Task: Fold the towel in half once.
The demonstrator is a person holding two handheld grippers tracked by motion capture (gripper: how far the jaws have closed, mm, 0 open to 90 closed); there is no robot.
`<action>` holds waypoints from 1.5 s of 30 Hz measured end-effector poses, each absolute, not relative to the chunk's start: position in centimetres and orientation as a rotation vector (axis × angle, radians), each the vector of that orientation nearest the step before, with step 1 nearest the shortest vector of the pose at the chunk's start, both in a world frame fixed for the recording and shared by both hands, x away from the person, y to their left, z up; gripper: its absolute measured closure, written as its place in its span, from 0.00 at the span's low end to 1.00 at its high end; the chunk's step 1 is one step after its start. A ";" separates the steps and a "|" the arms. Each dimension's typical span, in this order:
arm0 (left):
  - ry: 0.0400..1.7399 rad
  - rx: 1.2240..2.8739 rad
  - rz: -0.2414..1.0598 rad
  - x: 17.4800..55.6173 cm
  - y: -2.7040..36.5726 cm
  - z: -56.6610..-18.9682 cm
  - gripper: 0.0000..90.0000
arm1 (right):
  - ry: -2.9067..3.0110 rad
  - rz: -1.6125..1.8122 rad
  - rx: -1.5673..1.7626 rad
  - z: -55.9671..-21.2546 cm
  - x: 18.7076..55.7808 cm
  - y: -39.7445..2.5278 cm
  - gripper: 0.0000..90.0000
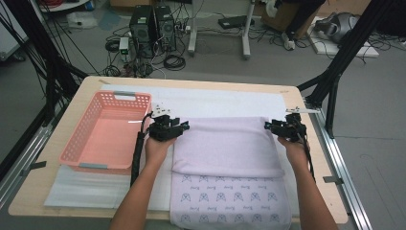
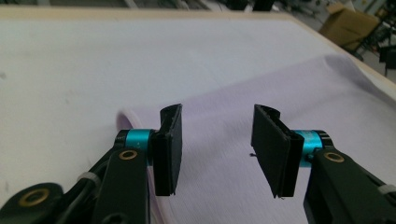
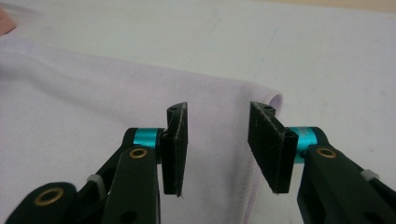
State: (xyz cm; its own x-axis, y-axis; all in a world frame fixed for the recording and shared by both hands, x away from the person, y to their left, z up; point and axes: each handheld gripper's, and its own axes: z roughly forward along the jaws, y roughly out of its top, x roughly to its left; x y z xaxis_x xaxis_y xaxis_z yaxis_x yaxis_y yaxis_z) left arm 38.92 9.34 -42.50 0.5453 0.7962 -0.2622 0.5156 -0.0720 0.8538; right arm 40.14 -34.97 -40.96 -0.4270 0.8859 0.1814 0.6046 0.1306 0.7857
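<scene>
We are holding 2 tongs wide apart, left tongs [image 1: 184, 125] and right tongs [image 1: 268, 125], over the far corners of the folded lilac cloth [image 1: 229, 146] lying mid-bench [image 1: 191, 81]; the pink basket [image 1: 107, 129] is sitting just left, nothing blocking.

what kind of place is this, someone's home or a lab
Most likely a lab or recording workspace, not a home: two computer towers with cables on a bare floor, black rig frames flanking the table, and a person folding a cloth with handheld grippers.
</scene>
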 end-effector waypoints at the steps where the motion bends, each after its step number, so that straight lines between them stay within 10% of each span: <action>1: 1.086 1.727 0.334 38.4 9.3 -42.6 0.56 | 2.103 1.189 1.449 -40.8 39.9 -34.9 0.63; 45: 0.895 1.875 0.215 26.9 9.4 -45.0 0.52 | 2.312 1.238 1.315 -44.5 26.0 -37.0 0.70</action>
